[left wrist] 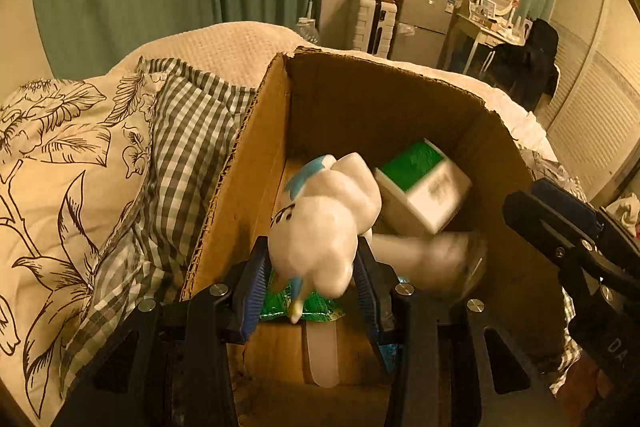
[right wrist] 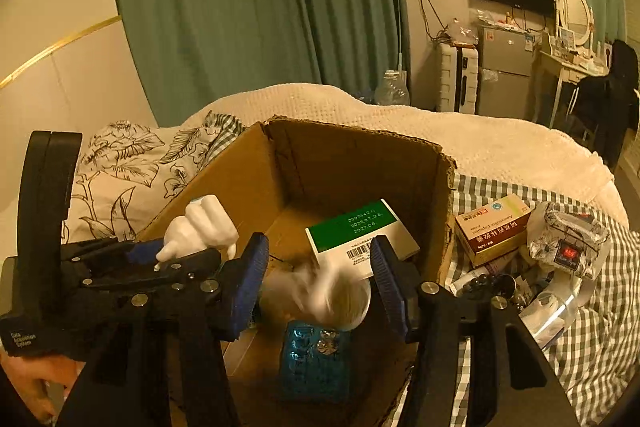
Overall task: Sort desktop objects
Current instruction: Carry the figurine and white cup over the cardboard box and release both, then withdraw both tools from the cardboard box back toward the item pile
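Observation:
My left gripper [left wrist: 310, 279] is shut on a white figurine with blue marks [left wrist: 324, 215] and holds it over the open cardboard box [left wrist: 240, 155]. The figurine also shows in the right wrist view [right wrist: 204, 231], above the left gripper. My right gripper [right wrist: 318, 279] is open over the box [right wrist: 248, 167]; a blurred white cup-like object [right wrist: 320, 293] is between and below its fingers, apart from them. In the box lie a green and white carton [right wrist: 360, 235], a blue packet [right wrist: 316, 359] and a green packet [left wrist: 304, 307].
The box stands on a bed with a checked sheet [right wrist: 592, 327] and a floral pillow [left wrist: 60, 167]. Right of the box lie a red and white medicine box [right wrist: 496, 227], a foil packet [right wrist: 568, 243] and small clutter. The right gripper's body [left wrist: 580, 239] is close at the box's right.

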`<state>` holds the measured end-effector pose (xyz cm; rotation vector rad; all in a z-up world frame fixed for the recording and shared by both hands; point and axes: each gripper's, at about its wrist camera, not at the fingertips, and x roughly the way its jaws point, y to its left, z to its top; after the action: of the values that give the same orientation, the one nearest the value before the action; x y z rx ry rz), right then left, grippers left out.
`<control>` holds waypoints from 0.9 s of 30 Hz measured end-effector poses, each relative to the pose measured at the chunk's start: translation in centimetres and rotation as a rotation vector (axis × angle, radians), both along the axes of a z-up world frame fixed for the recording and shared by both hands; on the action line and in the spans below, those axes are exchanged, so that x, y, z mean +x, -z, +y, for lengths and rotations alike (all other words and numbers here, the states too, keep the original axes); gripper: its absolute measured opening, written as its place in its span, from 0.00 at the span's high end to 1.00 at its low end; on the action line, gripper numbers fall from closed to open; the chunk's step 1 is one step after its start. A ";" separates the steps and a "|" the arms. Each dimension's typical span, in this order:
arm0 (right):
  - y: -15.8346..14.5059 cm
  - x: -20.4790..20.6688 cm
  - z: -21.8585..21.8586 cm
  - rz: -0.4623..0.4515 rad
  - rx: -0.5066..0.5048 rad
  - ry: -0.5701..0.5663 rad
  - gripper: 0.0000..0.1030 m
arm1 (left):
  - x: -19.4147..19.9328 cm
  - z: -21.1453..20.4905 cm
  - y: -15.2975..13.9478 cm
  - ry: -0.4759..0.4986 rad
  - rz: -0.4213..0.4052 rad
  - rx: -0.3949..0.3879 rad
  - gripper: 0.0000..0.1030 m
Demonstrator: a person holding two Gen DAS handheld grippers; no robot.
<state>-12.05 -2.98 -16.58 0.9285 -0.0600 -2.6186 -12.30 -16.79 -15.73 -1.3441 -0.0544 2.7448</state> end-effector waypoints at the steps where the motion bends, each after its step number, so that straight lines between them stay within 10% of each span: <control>1: -0.2 0.1 0.2 0.002 -0.004 0.004 0.46 | 0.1 0.1 -0.2 -0.002 -0.001 0.002 0.56; 19: -8.1 5.8 3.7 0.122 -0.079 0.033 0.37 | 5.5 3.1 -9.7 0.020 0.170 -0.027 0.45; 27: -11.9 9.7 7.3 0.196 -0.083 0.076 0.27 | 8.2 5.5 -13.5 0.021 0.240 0.008 0.24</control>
<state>-2.37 4.34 -4.63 0.6503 -0.1550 -2.7403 -4.07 -11.27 -2.19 -0.9985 -0.0344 2.8613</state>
